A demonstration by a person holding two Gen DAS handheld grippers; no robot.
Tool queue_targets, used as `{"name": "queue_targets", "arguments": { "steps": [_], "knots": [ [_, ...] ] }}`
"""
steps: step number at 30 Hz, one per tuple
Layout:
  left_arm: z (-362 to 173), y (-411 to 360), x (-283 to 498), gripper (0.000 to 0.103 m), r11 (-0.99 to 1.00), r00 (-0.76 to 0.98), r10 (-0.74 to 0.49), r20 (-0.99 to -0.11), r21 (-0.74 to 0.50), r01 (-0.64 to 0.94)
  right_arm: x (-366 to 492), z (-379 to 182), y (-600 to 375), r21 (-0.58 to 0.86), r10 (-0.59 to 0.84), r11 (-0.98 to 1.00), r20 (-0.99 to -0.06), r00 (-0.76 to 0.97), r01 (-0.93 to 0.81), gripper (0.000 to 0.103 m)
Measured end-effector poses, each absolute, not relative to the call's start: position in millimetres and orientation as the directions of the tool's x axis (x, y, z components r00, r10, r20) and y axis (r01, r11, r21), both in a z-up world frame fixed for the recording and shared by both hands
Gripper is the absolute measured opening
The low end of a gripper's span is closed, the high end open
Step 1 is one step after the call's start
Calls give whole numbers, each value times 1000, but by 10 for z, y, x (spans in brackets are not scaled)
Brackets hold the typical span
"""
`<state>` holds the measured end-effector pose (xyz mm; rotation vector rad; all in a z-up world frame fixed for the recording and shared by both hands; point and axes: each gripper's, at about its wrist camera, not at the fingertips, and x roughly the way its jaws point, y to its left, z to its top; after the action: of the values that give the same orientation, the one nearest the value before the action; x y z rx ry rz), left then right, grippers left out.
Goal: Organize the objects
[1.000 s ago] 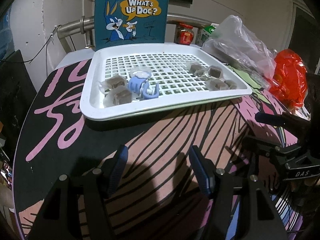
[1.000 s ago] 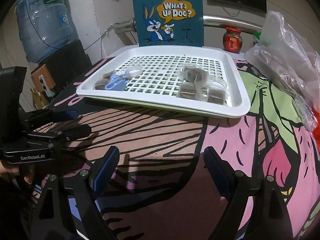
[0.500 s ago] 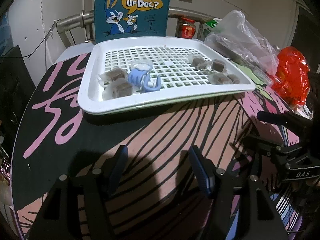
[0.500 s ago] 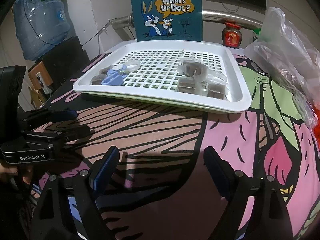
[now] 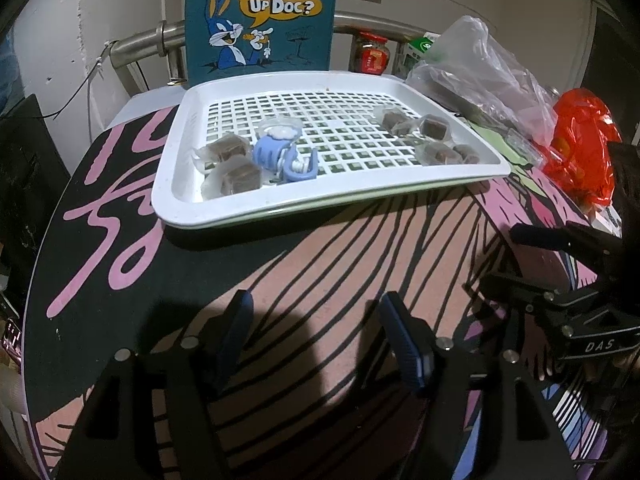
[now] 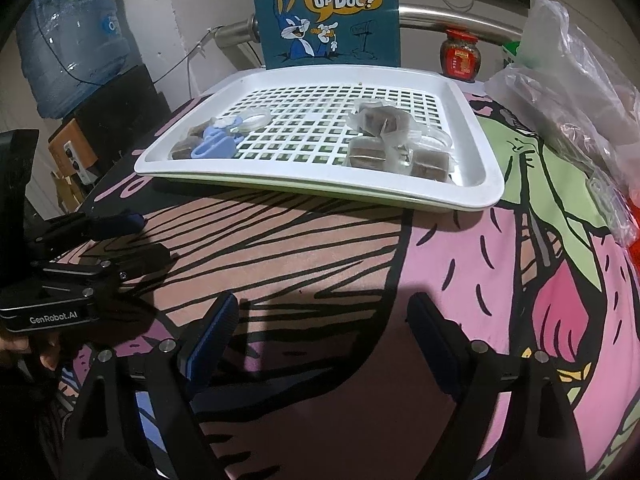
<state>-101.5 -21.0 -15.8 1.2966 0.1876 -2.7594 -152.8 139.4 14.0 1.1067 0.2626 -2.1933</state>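
Left wrist view: the left gripper [image 5: 314,316] hovers over the table [image 5: 320,264], jaws wide and empty. The blue clip [image 5: 280,156] lies in the white tray [image 5: 240,204] among wrapped cubes [image 5: 236,172]; approach low over the rim.

Right wrist view: the right gripper [image 6: 320,320] is likewise wide and empty, well short of its cube cluster [image 6: 396,144].

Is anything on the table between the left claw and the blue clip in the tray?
Nothing visible. Bare tablecloth lies between the open left claw and the white tray; only the tray's low near rim precedes the blue clip.
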Motion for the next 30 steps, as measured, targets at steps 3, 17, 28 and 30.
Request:
{"name": "queue_targets", "arguments": {
  "steps": [3,17,28,30],
  "knots": [
    [-169,-181,-1020,70,-990,-631,-34,-775,-59,125,-1525,137,1383,106,-464,-762,-778,-424,639,89],
    [-214,-114,-1077,92,-992,-599,-84,-797,11,125,-1538,105,1361,46,-401,-785,-798,-450,618,96],
    [-240,-141,-1103,103,-990,-583,-90,-807,9,140,-1560,68,1387,17,-363,-799,-811,-460,601,103],
    [-240,-141,-1103,103,-990,-583,-88,-808,8,140,-1561,67,1389,17,-362,-800,-811,-460,600,103]
  ]
}}
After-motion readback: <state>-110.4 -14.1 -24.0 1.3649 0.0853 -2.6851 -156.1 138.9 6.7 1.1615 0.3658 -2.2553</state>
